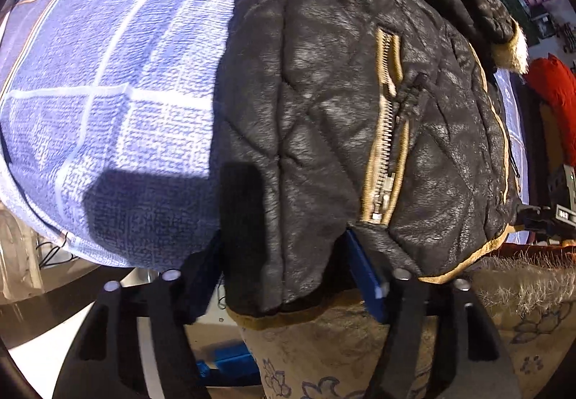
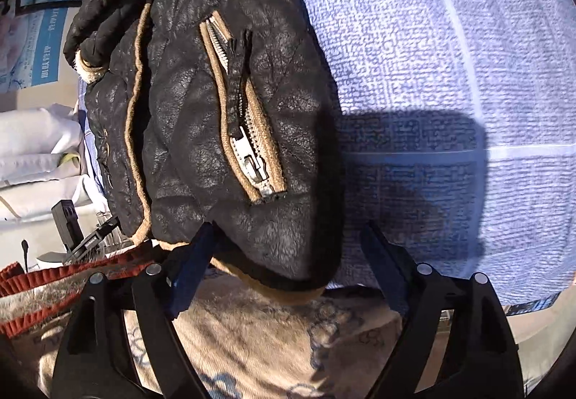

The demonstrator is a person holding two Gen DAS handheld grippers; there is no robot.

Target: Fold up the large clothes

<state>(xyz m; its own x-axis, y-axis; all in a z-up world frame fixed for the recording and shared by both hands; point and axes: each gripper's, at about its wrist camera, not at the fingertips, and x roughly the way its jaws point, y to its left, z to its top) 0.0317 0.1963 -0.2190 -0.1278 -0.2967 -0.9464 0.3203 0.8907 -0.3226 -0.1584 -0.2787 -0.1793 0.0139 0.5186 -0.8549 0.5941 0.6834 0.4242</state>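
A black quilted jacket [image 1: 324, 93] with tan trim, fur cuffs and a zipped pocket lies on a blue checked cloth [image 1: 126, 93]. Its lower hem hangs over the near edge. My left gripper [image 1: 293, 204] straddles that hem: the dark left finger [image 1: 241, 204] lies over the jacket's edge and the blue right pad [image 1: 363, 273] runs under it. I see no clear squeeze. In the right wrist view the same jacket [image 2: 187, 104] fills the left half. My right gripper [image 2: 288, 224] stands open around its lower corner, with a gap showing before the right finger [image 2: 381, 258].
The blue cloth [image 2: 432, 57] stretches bare to the right of the jacket. A beige flowered cover [image 2: 270, 327] lies below the edge. A red fringed trim [image 2: 54, 273], a small black device [image 2: 66, 222] and white bedding [image 2: 32, 147] sit at left. A red cushion [image 1: 554, 93] is far right.
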